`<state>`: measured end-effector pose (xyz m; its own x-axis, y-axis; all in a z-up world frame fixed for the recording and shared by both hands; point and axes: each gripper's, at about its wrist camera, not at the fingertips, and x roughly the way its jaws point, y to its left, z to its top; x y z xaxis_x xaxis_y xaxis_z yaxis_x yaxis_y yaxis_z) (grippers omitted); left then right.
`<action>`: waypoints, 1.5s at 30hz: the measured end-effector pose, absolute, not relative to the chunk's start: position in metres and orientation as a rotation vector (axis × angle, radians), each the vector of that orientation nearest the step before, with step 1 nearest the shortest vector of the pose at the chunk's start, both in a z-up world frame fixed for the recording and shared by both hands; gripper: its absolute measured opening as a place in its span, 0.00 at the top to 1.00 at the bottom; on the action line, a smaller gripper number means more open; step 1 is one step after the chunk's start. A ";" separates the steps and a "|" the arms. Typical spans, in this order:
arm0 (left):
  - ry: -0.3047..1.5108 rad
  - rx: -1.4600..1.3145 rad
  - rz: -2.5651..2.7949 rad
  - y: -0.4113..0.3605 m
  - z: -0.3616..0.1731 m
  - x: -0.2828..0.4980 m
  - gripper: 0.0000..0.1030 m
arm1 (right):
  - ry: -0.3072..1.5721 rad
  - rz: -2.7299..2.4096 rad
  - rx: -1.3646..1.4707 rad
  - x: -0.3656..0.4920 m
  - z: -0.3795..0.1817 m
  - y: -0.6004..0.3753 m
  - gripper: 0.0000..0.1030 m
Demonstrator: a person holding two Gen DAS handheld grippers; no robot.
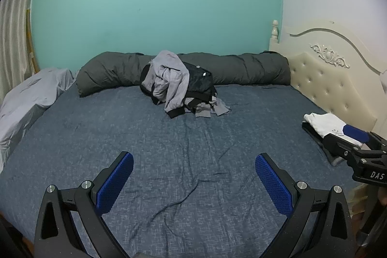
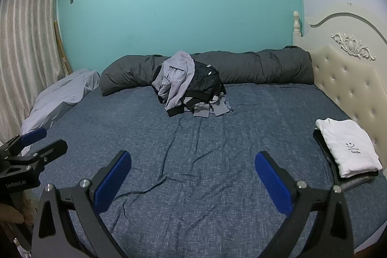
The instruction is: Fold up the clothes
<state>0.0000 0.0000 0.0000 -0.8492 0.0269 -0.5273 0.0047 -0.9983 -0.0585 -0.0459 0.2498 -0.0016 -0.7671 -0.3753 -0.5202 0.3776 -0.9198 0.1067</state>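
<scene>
Turquoise wall and a blue bedsheet [image 1: 193,161] fill the left wrist view, with a dark rolled quilt [image 1: 183,69] along the far edge and a cream headboard [image 1: 326,79] on the right. The pile of clothes [image 1: 181,86] is seen at the far middle of the bed, leaning against the quilt: a light grey garment is draped over a black one, with smaller grey pieces spilling out at the near side. The left gripper [image 1: 193,183] is held well short of the pile, jaws spread wide with nothing between them. At the right edge a folded stack [image 1: 324,125] is partly hidden by the right gripper.

From the right wrist view the same pile [image 2: 191,84] is seen far ahead, and the right gripper [image 2: 192,181] is likewise spread wide and empty over bare sheet. The folded stack [image 2: 348,144], a white shirt uppermost, is laid near the headboard [image 2: 348,79] at the right. The left gripper appears at the left edge.

The clothes are judged light, limp and easily bunched. The top grey garment is probably best taken first, by its dark-banded hem [image 2: 176,110] or another free edge, so that the rest is not dragged along.
</scene>
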 end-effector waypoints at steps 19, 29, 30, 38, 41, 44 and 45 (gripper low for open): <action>-0.080 -0.859 3.013 0.000 0.005 -0.001 0.00 | 0.015 -2.632 0.770 -0.047 -0.004 0.252 0.00; -0.073 -0.859 3.012 0.003 0.001 -0.002 0.00 | 0.010 -2.636 0.769 -0.046 -0.005 0.254 0.00; -0.072 -0.859 3.012 0.004 0.000 -0.002 0.00 | 0.010 -2.636 0.769 -0.046 -0.004 0.254 0.00; -0.065 -0.855 3.013 0.005 -0.001 0.001 0.00 | 0.006 -2.634 0.771 -0.047 -0.005 0.254 0.00; -0.065 -0.854 3.012 0.005 -0.001 0.001 0.00 | 0.006 -2.633 0.771 -0.047 -0.005 0.254 0.00; -0.066 -0.853 3.012 0.005 -0.002 0.002 0.00 | 0.008 -2.634 0.770 -0.046 -0.006 0.253 0.00; -0.066 -0.854 3.011 0.005 -0.002 0.002 0.00 | 0.008 -2.634 0.769 -0.046 -0.006 0.253 0.00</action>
